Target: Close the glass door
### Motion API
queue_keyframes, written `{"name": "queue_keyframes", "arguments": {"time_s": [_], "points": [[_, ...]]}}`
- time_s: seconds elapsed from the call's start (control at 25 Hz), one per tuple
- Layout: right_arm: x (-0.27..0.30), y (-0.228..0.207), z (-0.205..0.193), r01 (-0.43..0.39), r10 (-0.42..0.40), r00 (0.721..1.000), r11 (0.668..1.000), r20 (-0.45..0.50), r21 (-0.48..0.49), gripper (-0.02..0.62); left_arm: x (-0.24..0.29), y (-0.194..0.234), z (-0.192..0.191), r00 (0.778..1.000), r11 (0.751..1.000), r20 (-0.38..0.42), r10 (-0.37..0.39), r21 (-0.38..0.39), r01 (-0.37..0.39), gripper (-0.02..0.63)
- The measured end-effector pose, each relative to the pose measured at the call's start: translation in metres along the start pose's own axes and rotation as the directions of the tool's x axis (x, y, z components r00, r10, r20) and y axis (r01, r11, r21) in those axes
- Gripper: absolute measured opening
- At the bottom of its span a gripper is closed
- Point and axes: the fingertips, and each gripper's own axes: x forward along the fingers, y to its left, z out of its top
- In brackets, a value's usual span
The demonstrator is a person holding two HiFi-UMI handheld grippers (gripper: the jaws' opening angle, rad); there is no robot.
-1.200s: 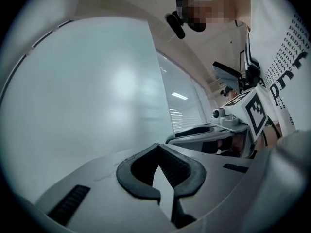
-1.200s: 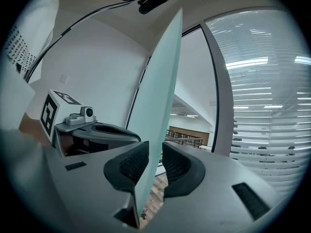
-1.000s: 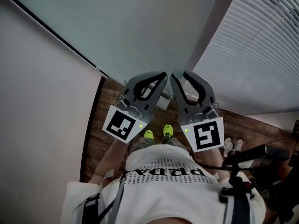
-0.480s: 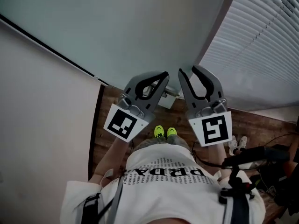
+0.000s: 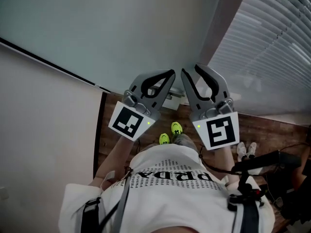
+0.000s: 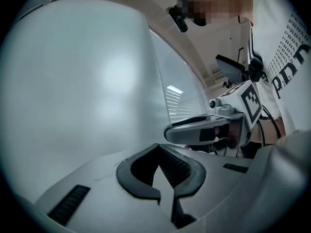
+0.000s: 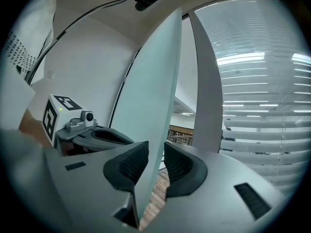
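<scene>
The frosted glass door point(image 5: 121, 28) fills the top of the head view; its free edge ends beside a grey post point(image 5: 223, 18). My left gripper point(image 5: 171, 74) is shut with nothing in it, its tip close to the pane near that edge. In the left gripper view the frosted glass door point(image 6: 73, 81) fills the view behind the left gripper point(image 6: 158, 147). My right gripper point(image 5: 187, 71) is right beside it. In the right gripper view the right gripper point(image 7: 154, 152) straddles the glass door point(image 7: 150, 96), its pads closed on the pane's edge.
Slatted blinds point(image 5: 277, 47) cover the window right of the post. A white wall point(image 5: 43, 130) stands to the left, over wooden floor point(image 5: 109, 135). My feet in green shoes point(image 5: 170, 132) are below the grippers. White shoes point(image 5: 245, 149) and black equipment point(image 5: 262, 164) lie at right.
Both grippers have risen a little and drawn closer together at the door's edge. The door's dark bottom line lies flatter in view, and my feet have shifted.
</scene>
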Motion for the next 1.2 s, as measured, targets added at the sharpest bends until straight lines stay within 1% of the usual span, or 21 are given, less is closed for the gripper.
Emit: {"name": "queue_keyframes", "arguments": {"time_s": [0.12, 0.24, 0.36, 0.48, 0.64, 0.8, 0.96, 1.08, 1.2], "points": [[0.001, 0.002, -0.004, -0.014, 0.014, 1.000, 1.000, 0.002, -0.005, 0.066, 0.002, 0.002, -0.009, 1.000, 1.000, -0.002, 0.018, -0.010, -0.018, 0.000], [0.001, -0.002, -0.001, -0.019, 0.019, 1.000, 0.999, -0.007, -0.027, 0.066, 0.003, 0.004, -0.006, 0.999, 0.999, 0.007, 0.045, -0.003, -0.045, 0.000], [-0.001, -0.012, -0.003, 0.001, -0.002, 1.000, 0.997, -0.014, -0.071, 0.066, 0.012, 0.007, -0.005, 0.997, 0.997, -0.001, 0.075, 0.016, -0.075, 0.000], [-0.009, -0.018, -0.007, 0.016, -0.016, 1.000, 0.998, 0.007, -0.061, 0.058, 0.021, 0.010, -0.009, 0.996, 0.996, 0.009, 0.083, 0.036, -0.084, 0.000], [-0.013, -0.008, -0.007, -0.057, 0.057, 0.998, 0.998, 0.034, 0.004, 0.057, 0.026, 0.020, -0.011, 0.994, 0.994, 0.028, 0.102, 0.035, -0.103, 0.000], [-0.008, 0.004, -0.004, -0.117, 0.116, 0.992, 0.993, 0.039, 0.024, 0.054, 0.030, 0.034, -0.010, 0.993, 0.993, 0.028, 0.113, 0.024, -0.113, 0.000], [-0.004, 0.008, 0.000, -0.135, 0.134, 0.990, 0.990, 0.040, 0.028, -0.002, 0.037, 0.044, -0.004, 0.992, 0.991, 0.050, 0.118, 0.056, -0.121, 0.000], [-0.001, 0.012, 0.005, -0.149, 0.147, 0.988, 0.988, 0.046, 0.034, -0.002, 0.031, 0.045, -0.001, 0.991, 0.990, 0.055, 0.124, 0.061, -0.127, 0.000], [0.003, 0.014, 0.007, -0.155, 0.153, 0.987, 0.987, 0.042, 0.035, -0.002, 0.025, 0.041, 0.001, 0.990, 0.991, 0.062, 0.130, 0.036, -0.133, 0.000]]}}
